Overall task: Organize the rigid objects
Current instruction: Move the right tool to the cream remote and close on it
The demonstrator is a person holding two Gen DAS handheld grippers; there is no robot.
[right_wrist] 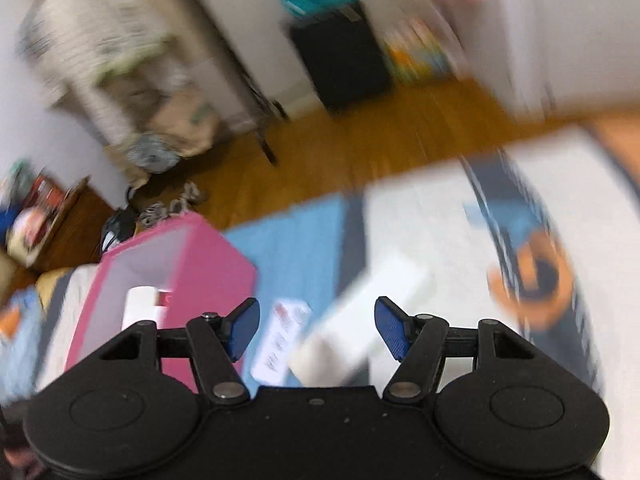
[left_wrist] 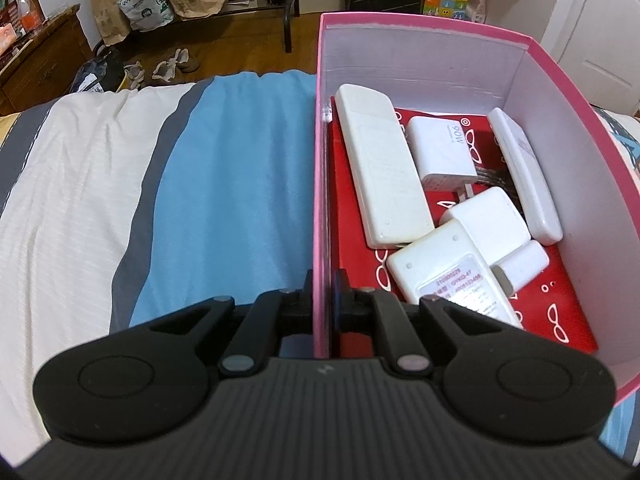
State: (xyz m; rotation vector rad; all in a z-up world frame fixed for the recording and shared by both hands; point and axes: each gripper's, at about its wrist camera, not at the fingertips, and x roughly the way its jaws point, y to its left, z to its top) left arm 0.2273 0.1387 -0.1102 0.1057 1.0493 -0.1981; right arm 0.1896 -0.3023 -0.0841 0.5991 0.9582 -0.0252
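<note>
Currently your left gripper (left_wrist: 322, 300) clamps the pink box (left_wrist: 536, 92) wall; centre your wide-open right gripper (right_wrist: 317, 330) on the white device (right_wrist: 360, 320) ahead.

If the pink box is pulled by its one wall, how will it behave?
The pink box looks like thin card, so the wall clamped in the left tongs may flex or tear. Several white chargers and remotes lie loose inside; they would probably slide. On the soft bedding it should drag, not glide.
</note>
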